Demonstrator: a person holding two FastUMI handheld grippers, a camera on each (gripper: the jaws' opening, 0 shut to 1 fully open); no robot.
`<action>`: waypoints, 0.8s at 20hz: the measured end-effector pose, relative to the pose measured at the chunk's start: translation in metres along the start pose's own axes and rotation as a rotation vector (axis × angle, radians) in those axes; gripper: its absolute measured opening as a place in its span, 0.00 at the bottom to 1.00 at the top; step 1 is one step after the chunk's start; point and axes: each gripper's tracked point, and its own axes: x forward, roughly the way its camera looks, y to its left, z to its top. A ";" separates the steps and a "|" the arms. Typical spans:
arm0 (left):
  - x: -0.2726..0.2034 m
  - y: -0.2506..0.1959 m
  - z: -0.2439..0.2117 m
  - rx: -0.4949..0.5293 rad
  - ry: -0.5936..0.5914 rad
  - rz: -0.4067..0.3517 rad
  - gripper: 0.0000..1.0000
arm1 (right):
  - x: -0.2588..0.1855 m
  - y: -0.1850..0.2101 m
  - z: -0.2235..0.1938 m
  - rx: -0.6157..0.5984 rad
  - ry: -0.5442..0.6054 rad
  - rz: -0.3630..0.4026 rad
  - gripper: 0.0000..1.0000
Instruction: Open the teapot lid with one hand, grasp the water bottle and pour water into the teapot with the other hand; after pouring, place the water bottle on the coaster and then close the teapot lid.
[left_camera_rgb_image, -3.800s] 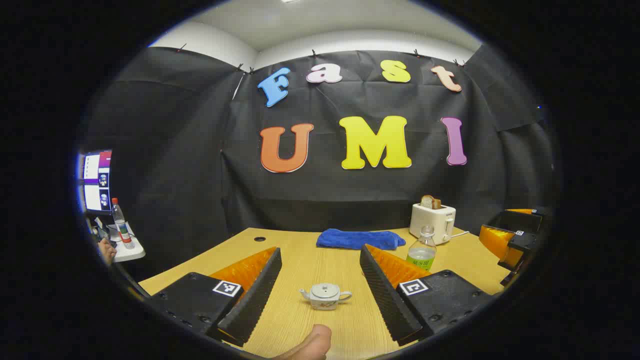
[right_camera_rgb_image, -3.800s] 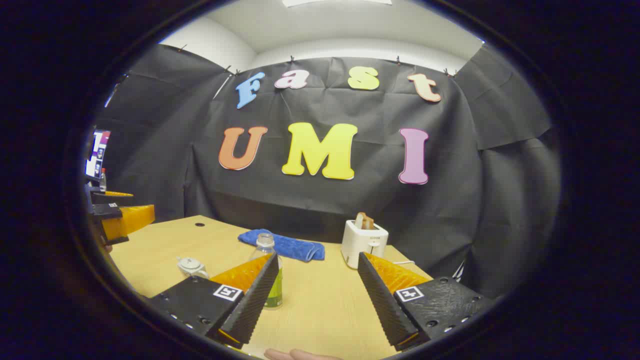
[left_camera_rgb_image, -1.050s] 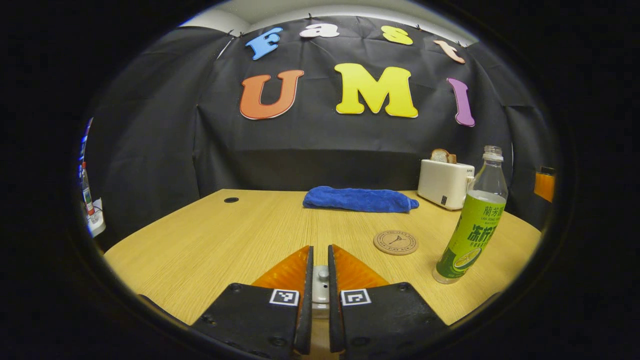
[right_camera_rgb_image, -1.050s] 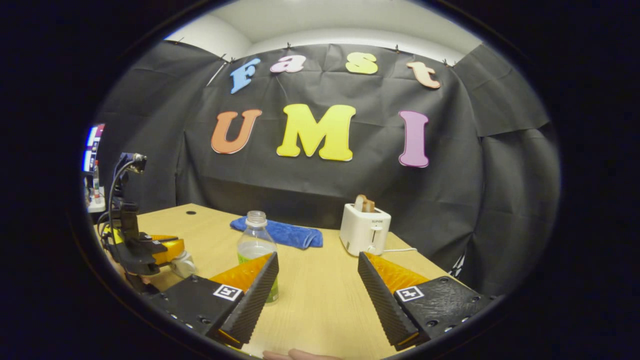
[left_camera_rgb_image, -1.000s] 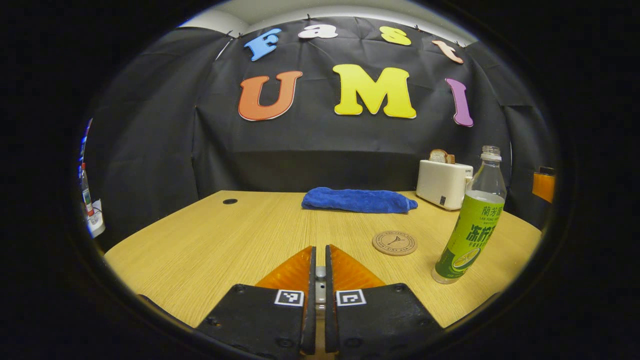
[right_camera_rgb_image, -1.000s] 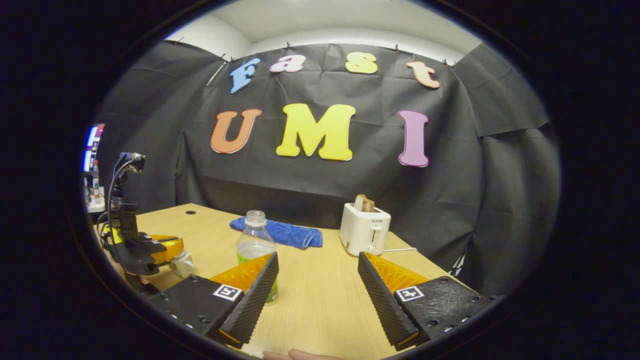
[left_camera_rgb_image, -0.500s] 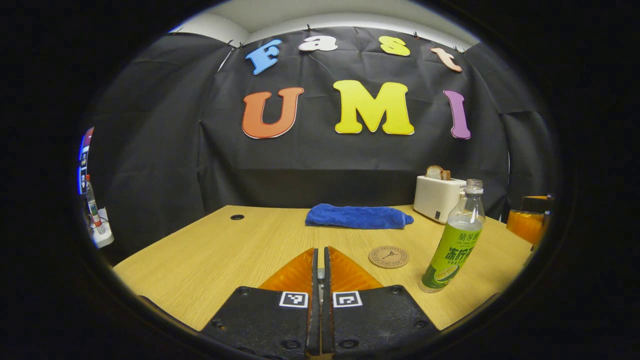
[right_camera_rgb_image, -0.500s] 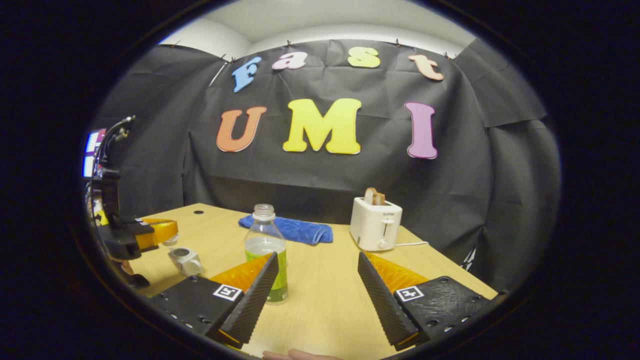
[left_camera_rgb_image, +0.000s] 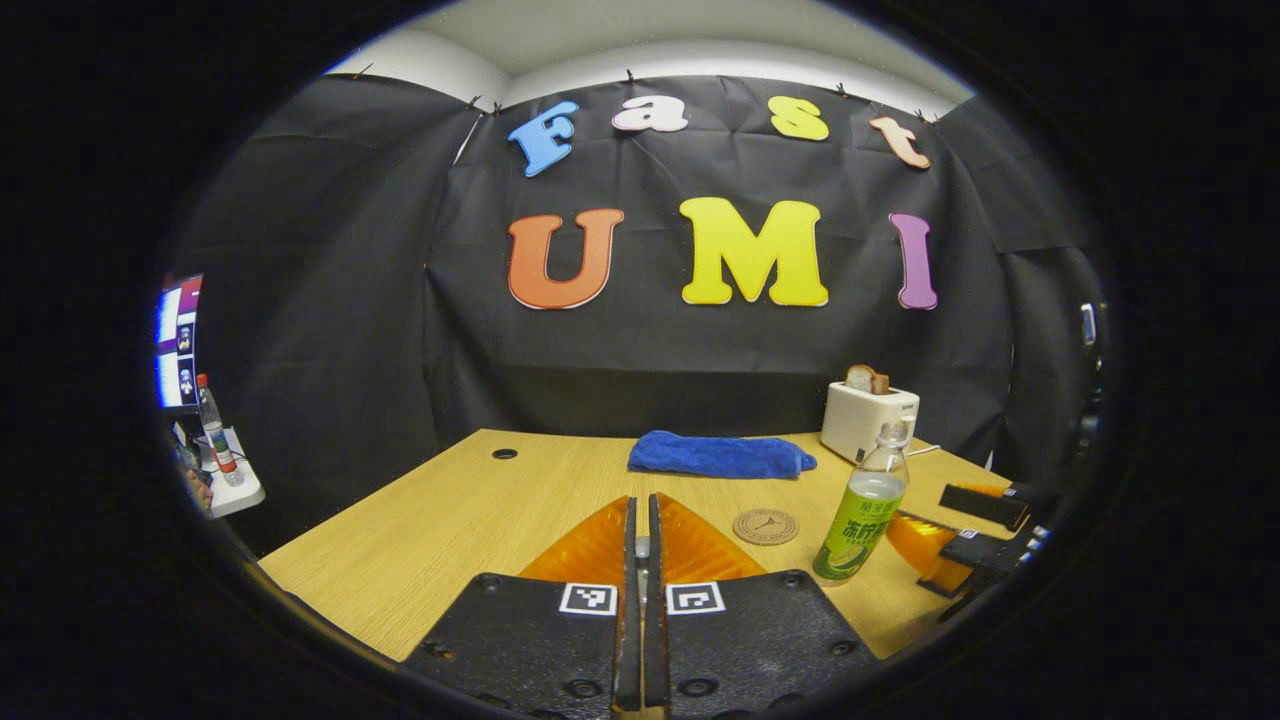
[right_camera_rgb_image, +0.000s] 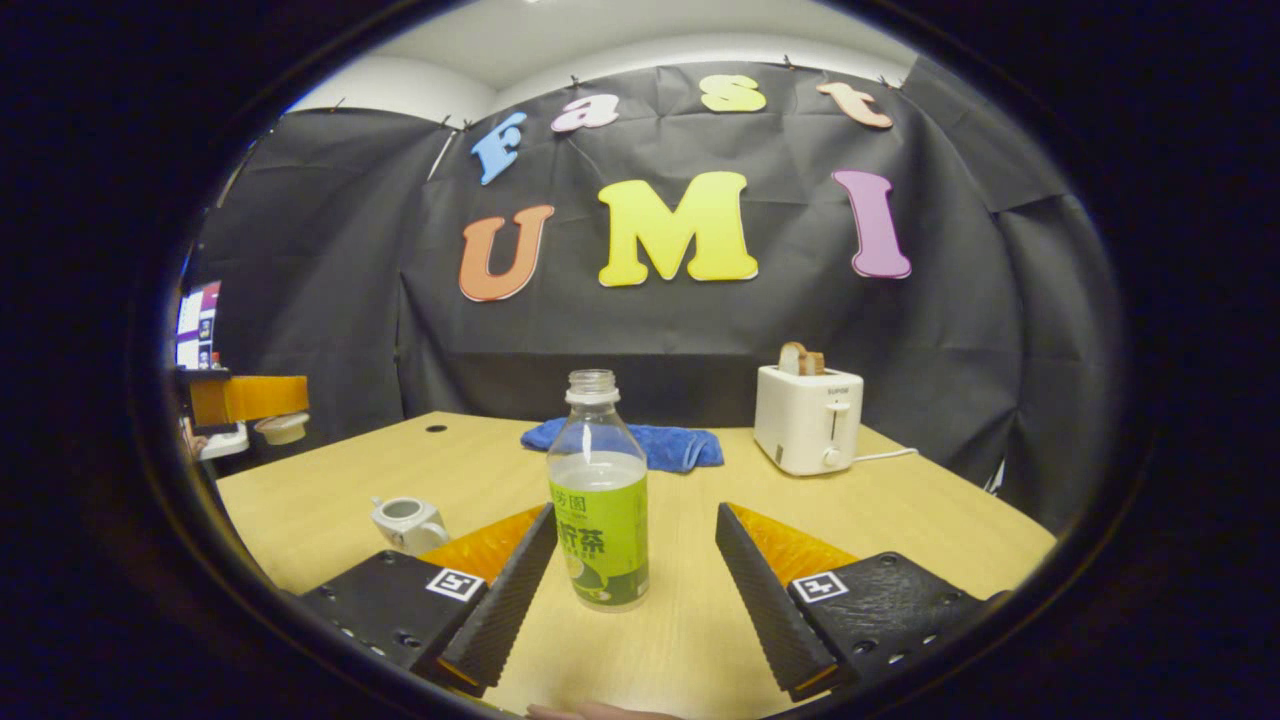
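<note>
The teapot (right_camera_rgb_image: 405, 522) stands on the wooden table (right_camera_rgb_image: 900, 520) with its mouth uncovered, at the left of the right gripper view. Its lid (right_camera_rgb_image: 281, 428) is held high above the table at that view's left edge, pinched under the left gripper (right_camera_rgb_image: 248, 398). In the left gripper view the left gripper's (left_camera_rgb_image: 641, 540) two fingers are pressed together with only a thin pale sliver between them, which I take to be the lid's knob. Holding the lid up and off to the side keeps the teapot's mouth free for pouring. The water bottle (right_camera_rgb_image: 600, 500) has no cap, carries a green label and stands upright on the table, directly between the spread fingers of the right gripper (right_camera_rgb_image: 636, 560). That gripper is wide open, and neither finger touches the bottle; the alignment suggests a grasp on the labelled body is the step in hand. The left gripper view shows the same bottle (left_camera_rgb_image: 864, 505) with the right gripper (left_camera_rgb_image: 960, 545) just behind it. The round coaster (left_camera_rgb_image: 765, 526) lies just beside the bottle, unoccupied and ready to receive it after pouring. Farther back lie a folded blue towel (left_camera_rgb_image: 715, 454) and a white toaster (left_camera_rgb_image: 867, 420) with bread in its slots, both well apart from the working area.
</note>
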 end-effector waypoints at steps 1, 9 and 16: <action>-0.004 -0.005 0.000 0.001 0.007 -0.016 0.04 | 0.004 0.005 -0.004 -0.005 0.014 0.016 0.96; -0.022 0.001 0.004 -0.017 0.036 -0.038 0.04 | 0.043 0.016 -0.011 -0.093 0.036 0.037 0.96; -0.025 0.021 0.010 -0.011 0.029 -0.013 0.04 | 0.058 0.019 -0.016 -0.113 0.055 0.016 0.77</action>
